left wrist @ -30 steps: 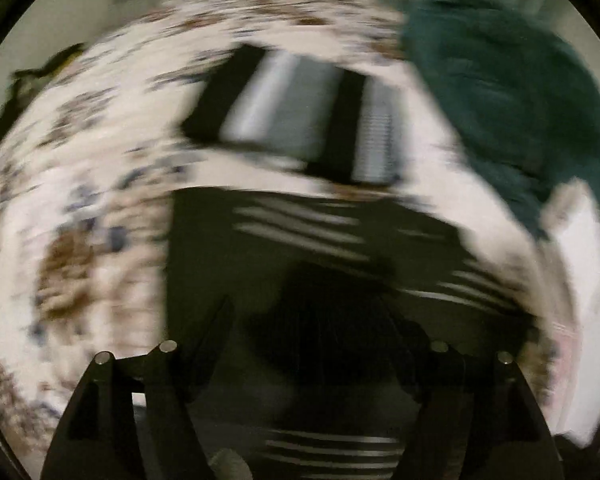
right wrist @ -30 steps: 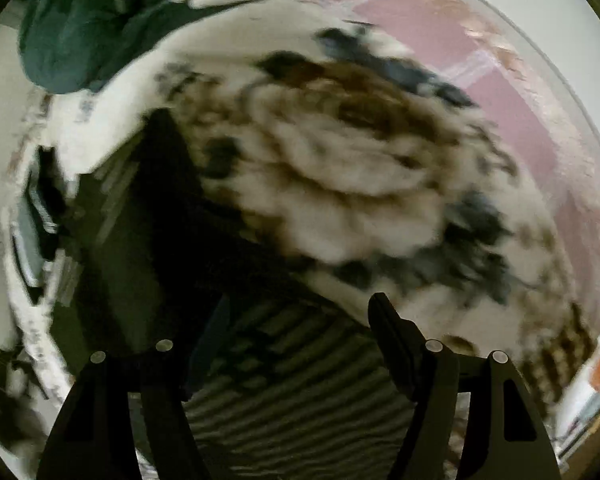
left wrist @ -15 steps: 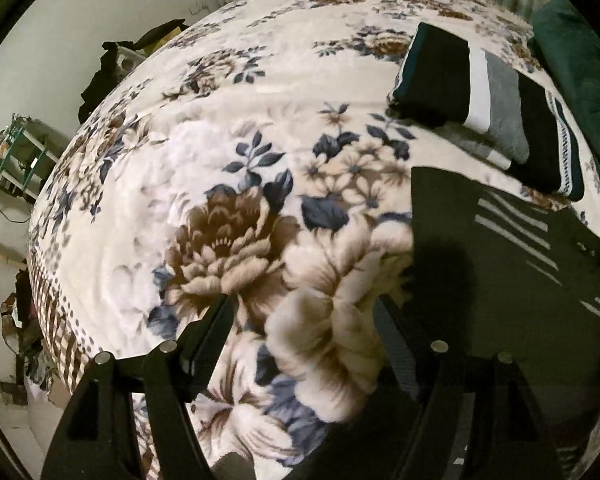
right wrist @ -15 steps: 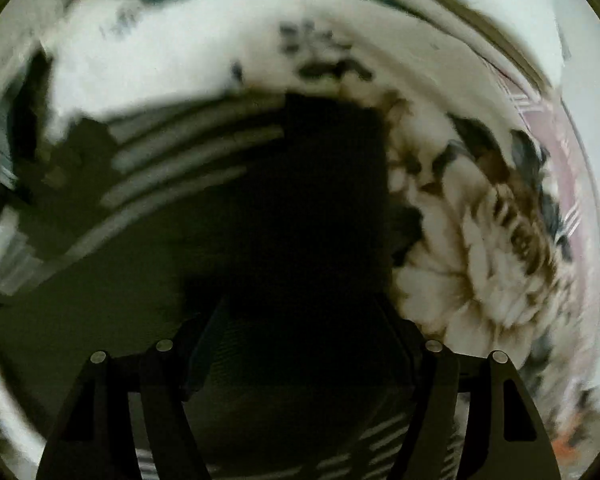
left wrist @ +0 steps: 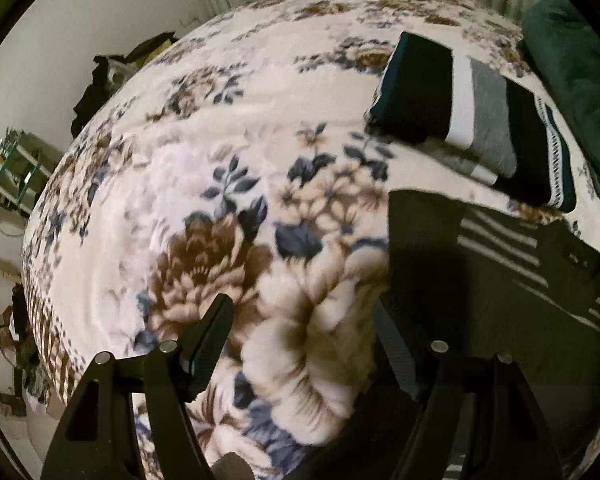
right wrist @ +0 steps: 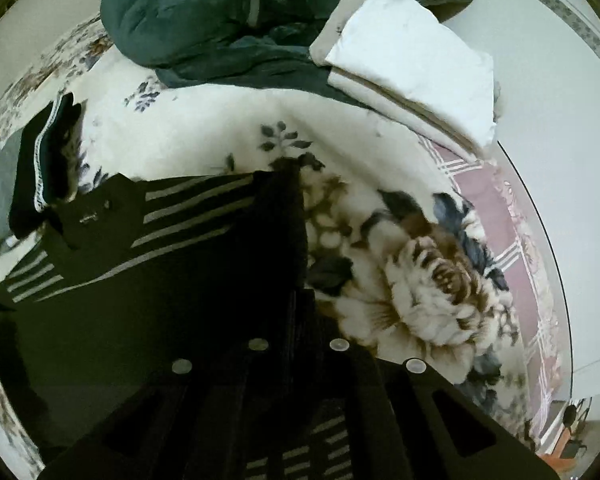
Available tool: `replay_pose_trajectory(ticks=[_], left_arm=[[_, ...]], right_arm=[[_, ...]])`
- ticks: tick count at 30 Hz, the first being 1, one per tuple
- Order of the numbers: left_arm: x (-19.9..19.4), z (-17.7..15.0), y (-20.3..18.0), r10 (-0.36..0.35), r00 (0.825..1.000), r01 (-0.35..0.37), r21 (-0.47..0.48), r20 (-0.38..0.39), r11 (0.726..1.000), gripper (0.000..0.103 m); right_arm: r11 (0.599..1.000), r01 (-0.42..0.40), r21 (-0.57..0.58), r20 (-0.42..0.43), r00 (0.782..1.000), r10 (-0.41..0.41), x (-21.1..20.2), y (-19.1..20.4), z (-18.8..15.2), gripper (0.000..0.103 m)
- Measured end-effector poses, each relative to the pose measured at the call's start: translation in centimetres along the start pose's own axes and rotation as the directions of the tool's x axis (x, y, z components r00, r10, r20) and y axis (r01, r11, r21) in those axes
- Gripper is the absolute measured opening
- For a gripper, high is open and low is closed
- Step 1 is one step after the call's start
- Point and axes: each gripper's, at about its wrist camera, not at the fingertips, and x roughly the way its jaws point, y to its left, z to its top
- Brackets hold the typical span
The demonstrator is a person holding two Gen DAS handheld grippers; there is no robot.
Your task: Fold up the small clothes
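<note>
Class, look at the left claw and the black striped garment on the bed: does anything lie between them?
Nothing visible does. The left claw is open over the floral blanket, and the striped garment lies right beside its right finger. The folded pile sits beyond the garment, not in the way.

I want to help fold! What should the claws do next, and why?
Probably slide the open left claw sideways onto the edge of the dark striped garment and pinch it. The right claw looks shut on the opposite edge, while the left holds nothing above the floral blanket.
</note>
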Motion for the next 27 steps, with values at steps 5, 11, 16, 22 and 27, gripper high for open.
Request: replay_pose_trajectory(ticks=[5, 11, 16, 22, 27], left_arm=[[-0.1, 0.9, -0.9, -0.021, 1.0, 0.021, 0.013, 0.011, 1.0, 0.071], [-0.3, 0.6, -1.6, 0.004, 1.0, -0.006, 0.05, 0.027, 0.999, 0.071], [-0.3, -0.4, -2.5, 0.035, 0.999, -0.038, 0.089, 0.029, 0.995, 0.071], [-0.8, -1.2, -3.4, 0.042, 0.998, -0.045, 0.107, 0.036, 0.993, 0.071], [-1.1, -1.0, -3.3, 0.057, 0.997, -0.061, 0.091, 0.045, 0.994, 0.071]], right_arm=[[0.999, 0.04, -0.013, 0.054, 0.998, -0.039, -1.0, -1.5, 1.6, 0.0], [0.95, -0.312, 0.025, -0.145, 0.939, 0.312, 1.7, -2.1, 3.3, 0.001], [0.949, -0.316, 0.016, -0.233, 0.921, 0.311, 5.2, -0.7, 2.6, 0.045], [0.972, -0.209, -0.109, -0.332, 0.929, 0.162, 10.1, 2.3, 0.5, 0.031], [0.966, -0.114, -0.231, -0.16, 0.984, 0.078, 7.0, 3.3, -0.2, 0.002]])
